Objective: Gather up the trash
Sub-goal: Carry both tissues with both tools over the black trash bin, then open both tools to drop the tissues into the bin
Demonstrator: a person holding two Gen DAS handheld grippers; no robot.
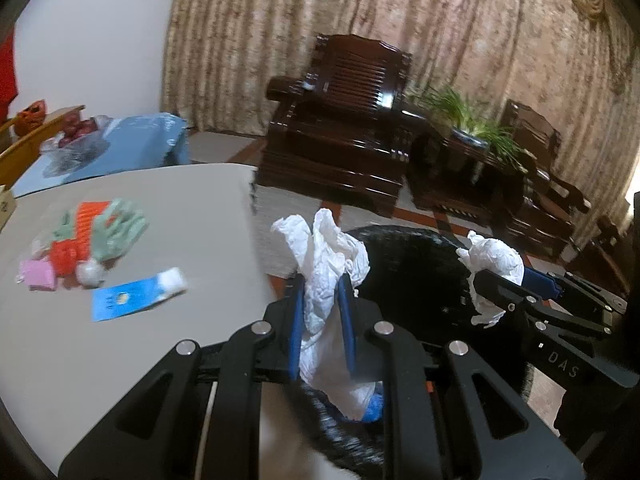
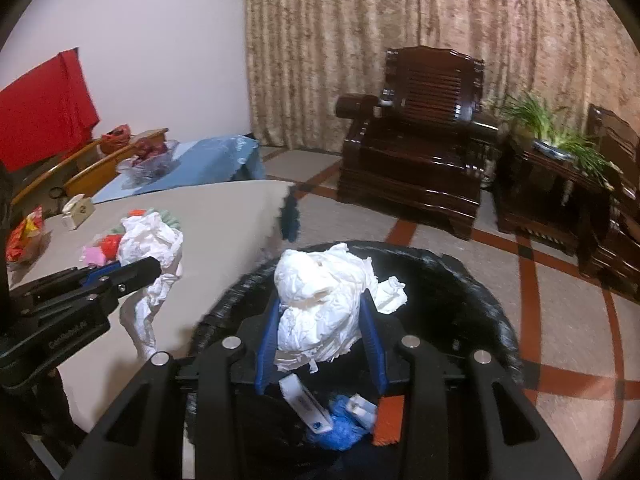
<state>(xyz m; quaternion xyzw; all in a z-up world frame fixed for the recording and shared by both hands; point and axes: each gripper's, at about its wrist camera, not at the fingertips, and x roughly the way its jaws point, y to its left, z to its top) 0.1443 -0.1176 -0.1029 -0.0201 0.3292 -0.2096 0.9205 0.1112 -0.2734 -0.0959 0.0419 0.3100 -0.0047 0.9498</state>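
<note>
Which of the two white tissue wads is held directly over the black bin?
The right tool's rounder wad hangs over the bin. The left tool's longer wad is nearer the table edge.

Two grippers (image 1: 320, 292) (image 2: 320, 320), two white paper wads (image 1: 324, 264) (image 2: 324, 300), one black bin (image 2: 460, 280), two dark armchairs (image 2: 420, 152).

A white wall (image 2: 160, 40) meets heavy beige curtains (image 2: 400, 20) that span the back of the room. Before them stands a dark carved wooden armchair (image 2: 420, 140) — beside it a side table (image 2: 548, 184) bearing a green plant (image 2: 560, 132). The pale floor (image 2: 560, 320) carries red-brown bands (dark-edged).
</note>
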